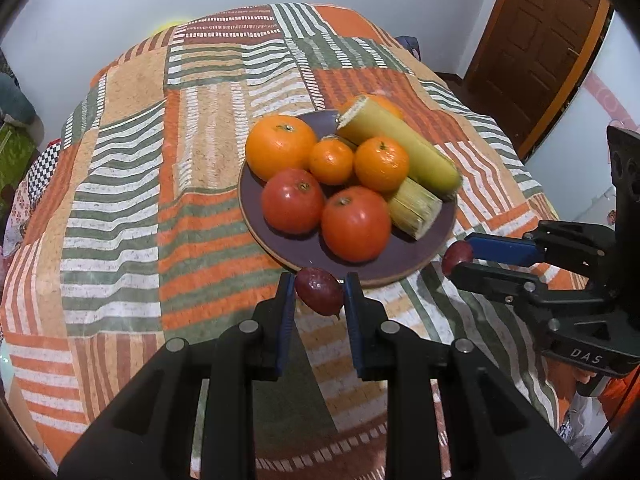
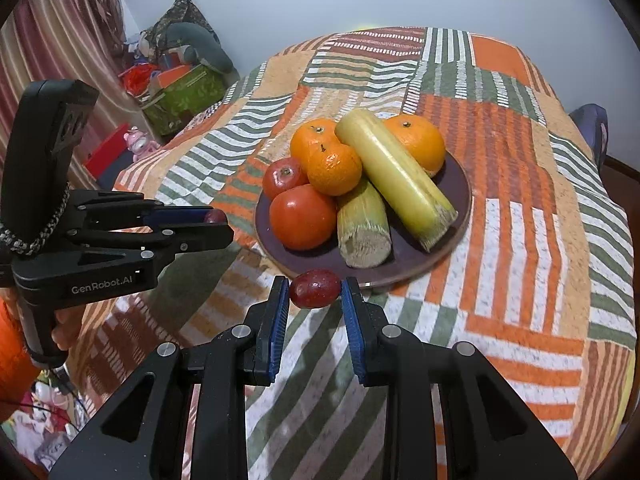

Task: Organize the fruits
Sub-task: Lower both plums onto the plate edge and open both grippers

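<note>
A dark purple plate (image 1: 416, 256) (image 2: 460, 184) holds oranges (image 1: 280, 146) (image 2: 334, 168), two tomatoes (image 1: 355, 224) (image 2: 302, 216) and two sugarcane pieces (image 1: 400, 148) (image 2: 394, 178). My left gripper (image 1: 319, 294) is shut on a small dark red fruit (image 1: 320, 291) just in front of the plate's near rim; it also shows in the right wrist view (image 2: 218, 222). My right gripper (image 2: 314, 290) is shut on another small dark red fruit (image 2: 315, 288) by the plate's near edge; it also shows in the left wrist view (image 1: 460, 260).
The plate sits on a round table under a striped orange, green and white cloth (image 1: 120, 220) (image 2: 520, 260). A brown door (image 1: 536, 40) stands at the right. Boxes and toys (image 2: 180, 84) lie on the floor to the left.
</note>
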`<state>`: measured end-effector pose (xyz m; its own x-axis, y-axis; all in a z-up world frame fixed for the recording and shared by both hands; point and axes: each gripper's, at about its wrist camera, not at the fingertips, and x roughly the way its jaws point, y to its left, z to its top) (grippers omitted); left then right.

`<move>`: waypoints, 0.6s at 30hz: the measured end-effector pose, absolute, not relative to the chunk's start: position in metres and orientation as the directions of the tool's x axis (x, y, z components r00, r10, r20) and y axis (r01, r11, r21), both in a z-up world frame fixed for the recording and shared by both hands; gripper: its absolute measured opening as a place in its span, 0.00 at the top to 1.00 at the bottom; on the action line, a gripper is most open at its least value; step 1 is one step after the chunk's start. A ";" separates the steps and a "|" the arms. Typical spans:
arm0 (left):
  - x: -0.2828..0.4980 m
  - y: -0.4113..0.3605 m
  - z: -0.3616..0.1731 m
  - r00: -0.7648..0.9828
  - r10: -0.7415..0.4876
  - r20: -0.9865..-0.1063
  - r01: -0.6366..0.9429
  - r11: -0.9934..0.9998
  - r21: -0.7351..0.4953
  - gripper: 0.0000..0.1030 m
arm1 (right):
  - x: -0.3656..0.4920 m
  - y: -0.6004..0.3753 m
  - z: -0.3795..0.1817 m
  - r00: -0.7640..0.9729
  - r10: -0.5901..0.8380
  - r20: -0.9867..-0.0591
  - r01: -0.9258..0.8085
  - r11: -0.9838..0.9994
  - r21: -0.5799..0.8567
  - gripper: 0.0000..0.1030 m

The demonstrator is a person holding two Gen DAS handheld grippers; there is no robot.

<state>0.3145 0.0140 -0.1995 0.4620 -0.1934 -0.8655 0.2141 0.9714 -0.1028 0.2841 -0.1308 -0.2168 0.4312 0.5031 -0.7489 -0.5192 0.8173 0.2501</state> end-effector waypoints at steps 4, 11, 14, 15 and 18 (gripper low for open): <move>0.326 0.015 -0.207 0.458 -0.197 -0.867 0.217 0.970 -0.106 0.77 | 0.290 -0.127 -0.222 0.427 0.500 -0.753 -0.511 0.821 0.255 0.76; 0.339 0.018 -0.218 0.445 -0.223 -0.867 0.224 0.965 -0.134 0.77 | 0.297 -0.120 -0.230 0.420 0.488 -0.765 -0.516 0.822 0.241 0.76; 0.341 0.018 -0.221 0.442 -0.232 -0.867 0.232 0.963 -0.140 0.77 | 0.300 -0.119 -0.232 0.416 0.494 -0.763 -0.516 0.820 0.249 0.76; 0.341 0.018 -0.221 0.443 -0.232 -0.866 0.233 0.963 -0.139 0.77 | 0.301 -0.119 -0.233 0.415 0.496 -0.763 -0.515 0.819 0.253 0.76; 0.341 0.018 -0.222 0.446 -0.236 -0.863 0.232 0.962 -0.143 0.77 | 0.304 -0.118 -0.236 0.414 0.500 -0.761 -0.510 0.819 0.261 0.76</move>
